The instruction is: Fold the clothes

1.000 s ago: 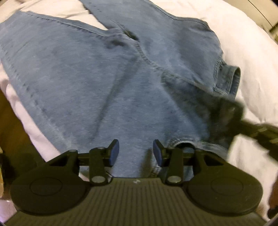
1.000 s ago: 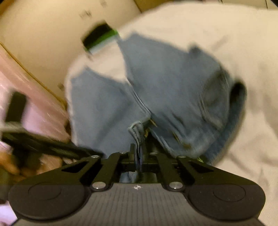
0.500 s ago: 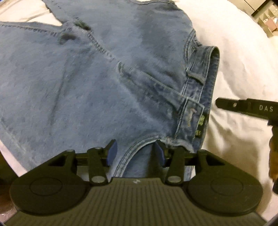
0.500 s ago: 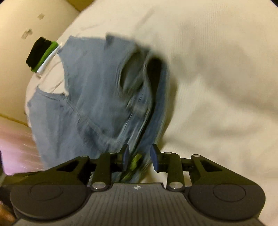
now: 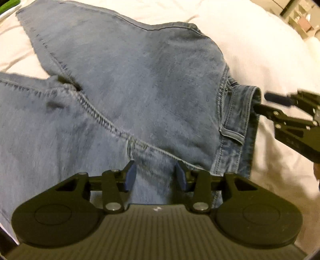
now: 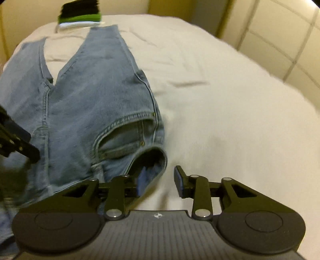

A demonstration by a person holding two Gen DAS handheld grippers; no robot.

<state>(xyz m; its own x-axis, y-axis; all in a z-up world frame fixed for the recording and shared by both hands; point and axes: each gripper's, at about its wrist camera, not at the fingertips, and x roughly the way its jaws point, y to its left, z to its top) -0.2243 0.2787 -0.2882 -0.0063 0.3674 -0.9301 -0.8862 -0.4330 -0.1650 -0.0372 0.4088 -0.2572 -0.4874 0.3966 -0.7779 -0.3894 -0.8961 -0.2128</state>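
A pair of blue jeans [image 5: 140, 80] lies spread on a white bed, legs pointing away, waistband near me; it also shows in the right wrist view [image 6: 96, 96]. My left gripper [image 5: 156, 176] is open and empty, hovering over the fly and crotch seam. My right gripper [image 6: 159, 183] is open and empty at the waistband's right corner [image 6: 158, 158], its left finger by the denim edge. In the left wrist view the right gripper [image 5: 268, 102] shows at the right, beside the waistband [image 5: 246, 112]. The left gripper's body [image 6: 18, 144] shows at the left edge of the right wrist view.
The white bedcover [image 6: 230, 100] stretches to the right of the jeans. A folded stack of black, green and white clothes [image 6: 80, 14] sits at the far end of the bed. A beige wall [image 6: 280, 40] lies beyond the bed.
The right gripper let go of the jeans' waistband, opened and drew back to the waistband's right corner. The jeans settled flat. The left gripper stayed open and shifted over the crotch seam.
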